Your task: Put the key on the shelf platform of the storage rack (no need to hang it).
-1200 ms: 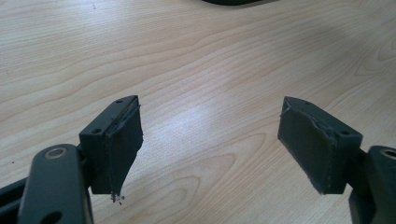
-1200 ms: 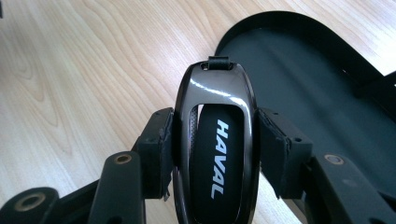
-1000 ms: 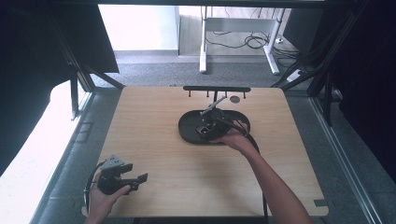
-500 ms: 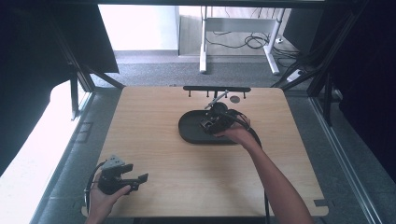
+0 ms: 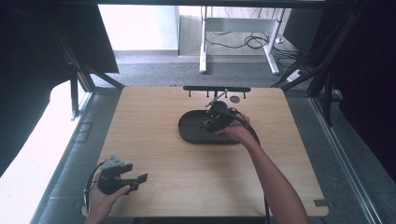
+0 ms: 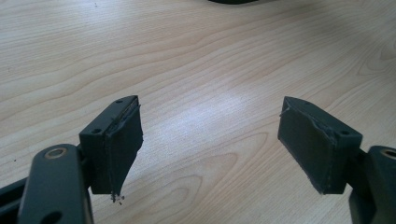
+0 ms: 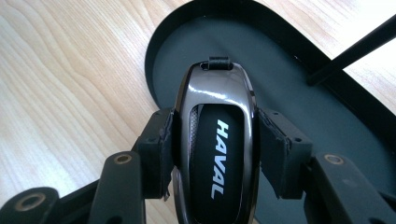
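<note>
Holding the car key (image 7: 215, 140) across its waist, my right gripper (image 7: 215, 148) has its jaws closed on the key's two long sides, so the key's long axis runs straight out ahead of the jaws, with the small strap loop (image 7: 219, 62) at the far tip and the lettered face turned up toward the camera. The key hangs over the near-left part of the black oval tray (image 7: 299, 88), and I cannot tell whether its underside touches the tray floor or rides just above it. From above, my right gripper (image 5: 215, 119) sits over the tray (image 5: 189, 133) at the far middle of the tabletop (image 5: 154, 154), and just beyond the tray stands a low black rack (image 5: 216, 88) with short pegs, a small dark disc (image 5: 235, 99) beside it. As I judge it, the loop end points roughly toward that rack, so any move on to a peg would go forward along the key's own axis; the tray's raised rim and a thin black bar (image 7: 355, 49) crossing at the far right are what I would have to clear. My left gripper (image 5: 135, 178) is well apart at the near left corner, its jaws spread wide with nothing between them, pads (image 6: 122, 149) over bare wood, so the right hand is far nearer to this work.
</note>
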`<state>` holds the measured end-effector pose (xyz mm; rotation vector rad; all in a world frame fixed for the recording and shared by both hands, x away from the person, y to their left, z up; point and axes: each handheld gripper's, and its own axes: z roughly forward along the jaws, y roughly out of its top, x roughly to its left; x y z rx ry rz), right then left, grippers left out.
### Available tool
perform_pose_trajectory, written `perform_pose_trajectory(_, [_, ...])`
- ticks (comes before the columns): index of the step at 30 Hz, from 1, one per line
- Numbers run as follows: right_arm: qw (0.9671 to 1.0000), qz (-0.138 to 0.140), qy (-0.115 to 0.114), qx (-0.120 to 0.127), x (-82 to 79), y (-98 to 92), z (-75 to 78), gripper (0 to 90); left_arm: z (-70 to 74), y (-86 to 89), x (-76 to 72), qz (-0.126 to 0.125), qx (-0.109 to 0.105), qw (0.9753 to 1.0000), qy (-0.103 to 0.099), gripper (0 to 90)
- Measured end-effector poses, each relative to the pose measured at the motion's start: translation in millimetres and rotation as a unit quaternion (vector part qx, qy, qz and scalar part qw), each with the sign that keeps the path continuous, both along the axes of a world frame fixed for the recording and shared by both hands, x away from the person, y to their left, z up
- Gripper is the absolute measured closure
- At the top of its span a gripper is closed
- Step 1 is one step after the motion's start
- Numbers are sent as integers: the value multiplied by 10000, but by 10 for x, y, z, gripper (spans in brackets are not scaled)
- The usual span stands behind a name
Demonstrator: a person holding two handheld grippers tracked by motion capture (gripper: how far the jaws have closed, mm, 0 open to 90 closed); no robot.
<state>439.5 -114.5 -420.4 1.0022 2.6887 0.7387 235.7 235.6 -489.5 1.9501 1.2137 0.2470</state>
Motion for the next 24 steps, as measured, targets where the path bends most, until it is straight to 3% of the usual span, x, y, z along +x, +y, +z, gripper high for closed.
perform_pose_trajectory(24, [9995,-129,198,-211,294,-54,-328,493,0,6,-1,-11,-14,10000,15,220])
